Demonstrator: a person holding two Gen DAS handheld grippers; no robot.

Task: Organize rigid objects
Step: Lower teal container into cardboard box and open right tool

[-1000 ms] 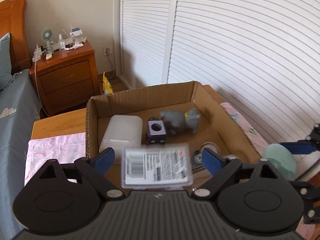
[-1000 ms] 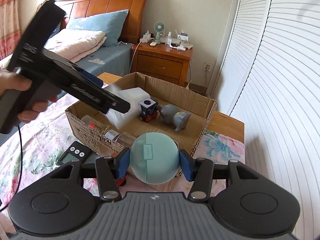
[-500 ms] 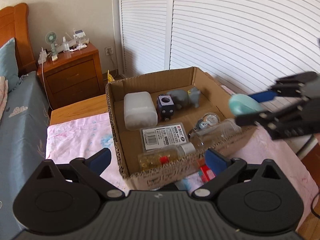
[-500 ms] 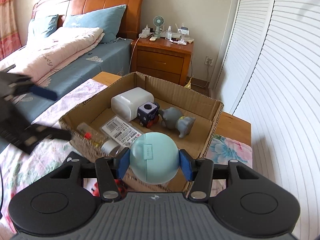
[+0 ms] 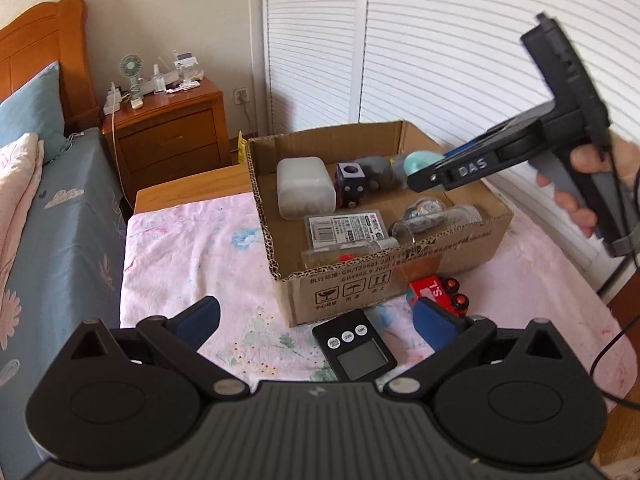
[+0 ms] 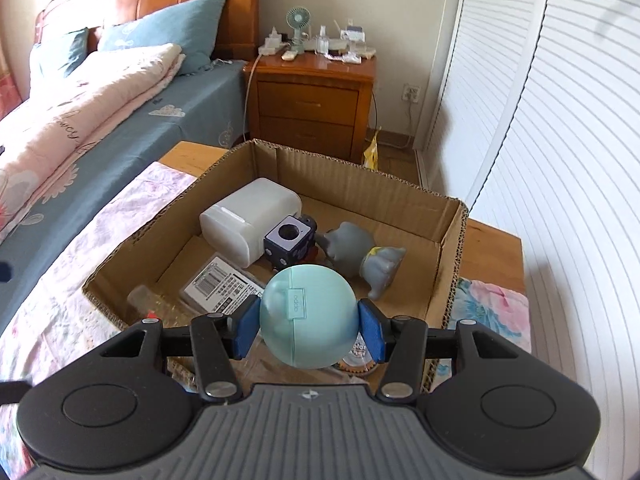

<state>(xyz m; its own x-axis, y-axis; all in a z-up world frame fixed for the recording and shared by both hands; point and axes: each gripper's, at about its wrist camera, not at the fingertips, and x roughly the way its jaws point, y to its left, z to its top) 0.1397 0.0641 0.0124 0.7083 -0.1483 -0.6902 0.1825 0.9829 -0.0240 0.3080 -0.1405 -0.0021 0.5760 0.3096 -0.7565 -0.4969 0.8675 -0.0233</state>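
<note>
While the right gripper [image 6: 309,322] hung over the cardboard box [image 6: 450,248], its fingers were closed on the mint-green ball [image 6: 308,316], held above the box floor near the grey elephant figure [image 6: 360,250]. The left gripper [image 5: 316,320] had its fingers wide apart, holding nothing, above the black scale [image 5: 354,344] on the pink cloth [image 5: 192,248].

Nightstand [image 6: 312,96]; fan [image 6: 298,20]; pillow [image 6: 168,36]

place: home bedroom | evidence: wooden bed [image 6: 152,12], pillows [image 6: 168,28], nightstand [image 6: 316,96], louvered closet doors [image 5: 420,40]
</note>
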